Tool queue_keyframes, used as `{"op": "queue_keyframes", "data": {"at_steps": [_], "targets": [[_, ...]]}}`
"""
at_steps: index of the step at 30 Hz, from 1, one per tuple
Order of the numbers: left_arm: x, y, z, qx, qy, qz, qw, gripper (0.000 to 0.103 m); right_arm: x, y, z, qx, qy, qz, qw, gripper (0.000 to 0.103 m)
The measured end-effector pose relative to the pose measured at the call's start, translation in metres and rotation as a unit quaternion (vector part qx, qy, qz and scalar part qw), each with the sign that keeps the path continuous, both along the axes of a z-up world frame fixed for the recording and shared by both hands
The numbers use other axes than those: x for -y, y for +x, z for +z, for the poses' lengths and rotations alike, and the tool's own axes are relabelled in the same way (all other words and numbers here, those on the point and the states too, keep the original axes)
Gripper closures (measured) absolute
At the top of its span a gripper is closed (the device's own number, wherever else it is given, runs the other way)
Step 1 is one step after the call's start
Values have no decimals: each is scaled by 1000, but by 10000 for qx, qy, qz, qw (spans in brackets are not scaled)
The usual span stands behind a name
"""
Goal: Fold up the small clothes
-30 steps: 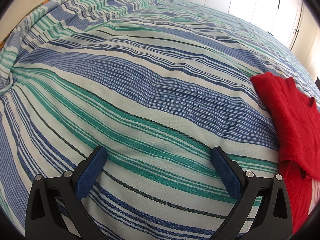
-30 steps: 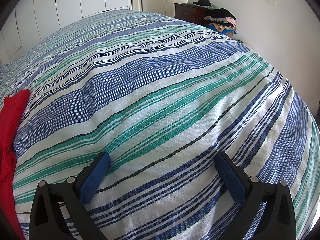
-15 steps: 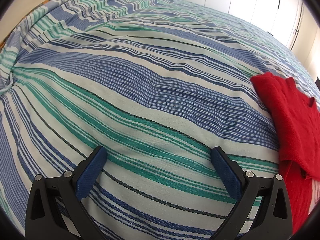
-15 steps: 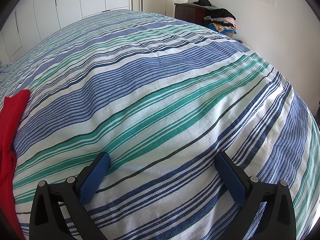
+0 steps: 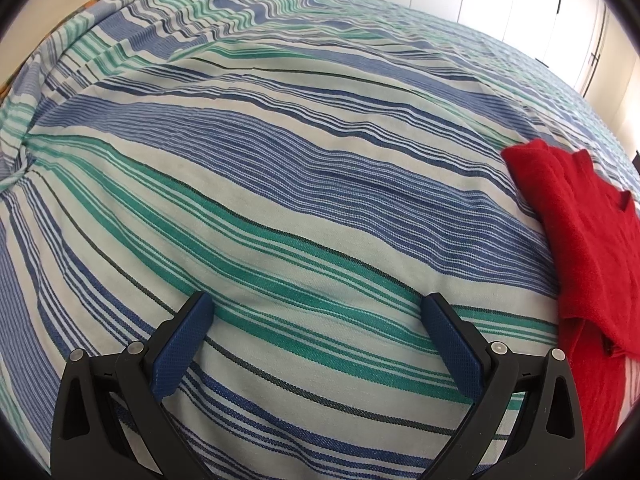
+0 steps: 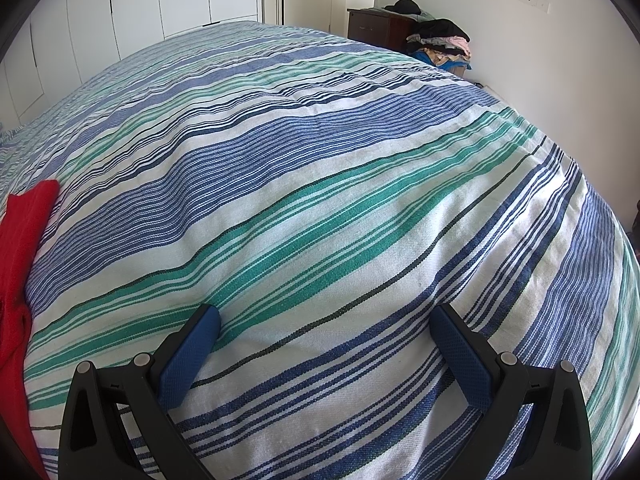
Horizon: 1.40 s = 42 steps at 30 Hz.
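A red garment (image 5: 576, 240) lies partly folded on the striped bedspread (image 5: 280, 168) at the right edge of the left wrist view. It also shows at the left edge of the right wrist view (image 6: 22, 248). My left gripper (image 5: 316, 308) is open and empty, low over the bedspread, to the left of the garment. My right gripper (image 6: 326, 318) is open and empty, low over the bedspread (image 6: 320, 184), to the right of the garment. Neither gripper touches the garment.
White wardrobe doors (image 6: 160, 4) stand beyond the bed. A dark bedside cabinet (image 6: 376, 28) and a pile of clothes (image 6: 440, 44) stand by the wall at the far right. The bed's edge falls away at the right (image 6: 600, 240).
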<state>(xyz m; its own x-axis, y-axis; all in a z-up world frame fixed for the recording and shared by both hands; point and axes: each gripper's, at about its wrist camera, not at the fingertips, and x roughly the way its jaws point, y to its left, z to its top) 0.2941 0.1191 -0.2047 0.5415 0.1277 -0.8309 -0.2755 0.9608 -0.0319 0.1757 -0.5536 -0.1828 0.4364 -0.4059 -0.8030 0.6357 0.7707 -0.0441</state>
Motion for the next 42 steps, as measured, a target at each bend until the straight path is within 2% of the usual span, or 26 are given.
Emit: {"op": "queue_keyframes", "data": {"at_steps": [2, 5, 9, 11, 12, 15, 17, 19, 20, 22, 24, 27, 29, 30, 31, 32, 33, 34, 38, 42], "targets": [[-2, 6, 4, -365, -100, -223, 9990, 0, 2, 2, -1, -28, 41, 29, 10000, 0], [-12, 0, 13, -933, -607, -430, 9929, 1, 11, 6, -2, -22, 159, 308, 9994, 0], [-8, -51, 45, -889, -1133, -758, 9867, 2, 23, -6, 3, 383, 600, 459, 9964, 0], [2, -90, 65, -672, -1558, -1116, 9792, 1, 25, -17, 17, 615, 924, 626, 9918, 0], [8, -110, 72, -595, -1819, -1309, 9728, 1, 23, -25, 27, 837, 1164, 755, 9868, 0], [27, -163, 70, -612, -2524, -1666, 9512, 1, -4, -62, 58, 1348, 1997, 1506, 9588, 0], [37, -185, 55, -788, -2874, -1667, 9399, 1, -34, -88, 68, 1346, 2763, 2120, 9277, 0], [51, -197, 39, -1000, -3076, -1677, 9313, 3, -68, -114, 63, 1209, 3676, 2580, 8853, 1], [57, -201, 32, -1085, -3120, -1689, 9286, 6, -84, -126, 57, 1077, 4025, 2665, 8691, 1], [68, -202, 24, -1186, -3221, -1771, 9224, 15, -110, -144, 41, 813, 4534, 2668, 8465, 14], [79, -202, 21, -1222, -3221, -2019, 9168, 16, -129, -152, 19, 551, 4950, 2577, 8280, 21], [91, -200, 17, -1335, -2943, -2217, 9200, 16, -149, -148, -3, 284, 4911, 2604, 8308, 24], [93, -201, 18, -1330, -2922, -2229, 9205, 17, -159, -140, -10, 197, 4848, 2618, 8343, 25], [96, -201, 19, -1340, -2983, -2255, 9177, 22, -164, -137, -10, 225, 4847, 2682, 8323, 27], [98, -201, 19, -1369, -3077, -2286, 9134, 28, -168, -133, -10, 260, 4822, 2736, 8318, 36], [100, -202, 19, -1440, -3170, -2337, 9078, 53, -171, -129, -11, 264, 4811, 2742, 8323, 44], [100, -203, 17, -1535, -3178, -2370, 9051, 83, -173, -128, -13, 224, 4834, 2738, 8312, 71], [102, -202, 16, -1613, -3150, -2382, 9045, 98, -174, -125, -14, 150, 4838, 2749, 8308, 95], [94, -212, 32, -1386, -3054, -2380, 9115, 97, -176, -125, 1, 108, 4422, 2833, 8509, 95], [79, -222, 56, -1034, -3197, -2408, 9106, 98, -172, -137, 28, 318, 4097, 2959, 8623, 95]]}}
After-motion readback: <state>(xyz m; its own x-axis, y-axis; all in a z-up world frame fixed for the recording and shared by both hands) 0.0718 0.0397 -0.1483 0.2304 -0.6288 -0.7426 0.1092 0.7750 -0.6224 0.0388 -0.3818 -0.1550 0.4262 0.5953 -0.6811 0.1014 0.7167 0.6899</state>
